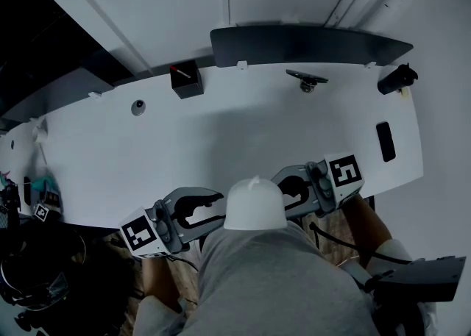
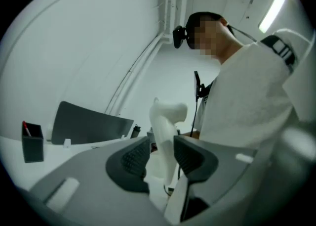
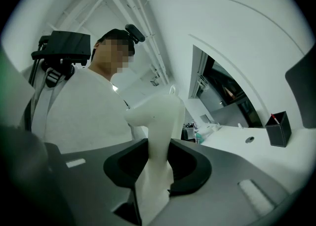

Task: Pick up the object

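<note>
A white, bulb-topped object (image 1: 254, 205) is held up just past the white table's (image 1: 243, 136) front edge, between my two grippers. My right gripper (image 1: 291, 192) comes in from the right. In the right gripper view the object (image 3: 159, 121) fills the gap and both pads press on it, so the right gripper (image 3: 157, 163) is shut on it. My left gripper (image 1: 212, 211) reaches in from the left. In the left gripper view the object (image 2: 165, 128) stands between the jaws of the left gripper (image 2: 160, 157), with a gap showing at the left pad (image 2: 132, 160).
A black pen holder (image 1: 186, 79) and a dark curved panel (image 1: 309, 44) sit at the table's far edge. A small round knob (image 1: 138, 106), a black clip-like piece (image 1: 307, 79), a black cylinder (image 1: 397, 79) and a flat black slab (image 1: 385, 141) lie around the table.
</note>
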{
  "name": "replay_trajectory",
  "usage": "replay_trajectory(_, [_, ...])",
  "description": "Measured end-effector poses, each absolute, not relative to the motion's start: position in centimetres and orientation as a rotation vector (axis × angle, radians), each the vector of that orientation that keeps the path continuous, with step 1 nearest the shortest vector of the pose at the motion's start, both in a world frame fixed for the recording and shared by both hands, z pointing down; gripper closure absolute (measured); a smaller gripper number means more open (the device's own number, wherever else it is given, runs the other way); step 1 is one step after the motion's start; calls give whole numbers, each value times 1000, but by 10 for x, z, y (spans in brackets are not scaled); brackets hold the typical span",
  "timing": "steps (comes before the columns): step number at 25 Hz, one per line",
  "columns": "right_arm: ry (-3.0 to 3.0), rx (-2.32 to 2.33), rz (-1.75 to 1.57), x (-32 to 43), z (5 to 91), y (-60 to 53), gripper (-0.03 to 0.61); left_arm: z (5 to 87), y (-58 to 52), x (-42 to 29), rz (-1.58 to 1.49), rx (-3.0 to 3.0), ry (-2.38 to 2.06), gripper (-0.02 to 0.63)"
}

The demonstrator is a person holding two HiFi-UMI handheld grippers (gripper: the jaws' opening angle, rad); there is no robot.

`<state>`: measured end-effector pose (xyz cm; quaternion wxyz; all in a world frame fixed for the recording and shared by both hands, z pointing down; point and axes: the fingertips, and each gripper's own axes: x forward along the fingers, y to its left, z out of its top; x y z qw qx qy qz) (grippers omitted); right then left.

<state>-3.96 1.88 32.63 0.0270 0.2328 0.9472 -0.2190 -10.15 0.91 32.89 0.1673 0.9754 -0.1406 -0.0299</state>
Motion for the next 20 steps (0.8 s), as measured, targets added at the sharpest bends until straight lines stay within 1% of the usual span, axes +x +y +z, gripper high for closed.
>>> replay_trajectory(1, [2941,732,-667,-40,328,20,454,327,12,-100,-101,2762,-361,457])
replay_trajectory(4, [2977,780,-644,-44,333,26,454,330,18,-93,-54,2761,-323,445])
replay_trajectory(5, [2977,788,-642,-45,332,27,454,331,19,-91,-40,2763,-319,431])
replay_trajectory(9, [2960,796,-640,-51,329,25,454,330,20,-85,-27,2767,-292,431])
replay_trajectory(11, [2955,830,-630,-54,327,28,453,331,24,-78,-11,2774,-242,420])
replay_trajectory(15, [2970,885,-608,-59,328,32,453,335,32,-65,41,2821,-182,437])
replay_trajectory(20, [2992,790,-640,-60,332,22,446,338,25,-67,-24,2807,-260,448])
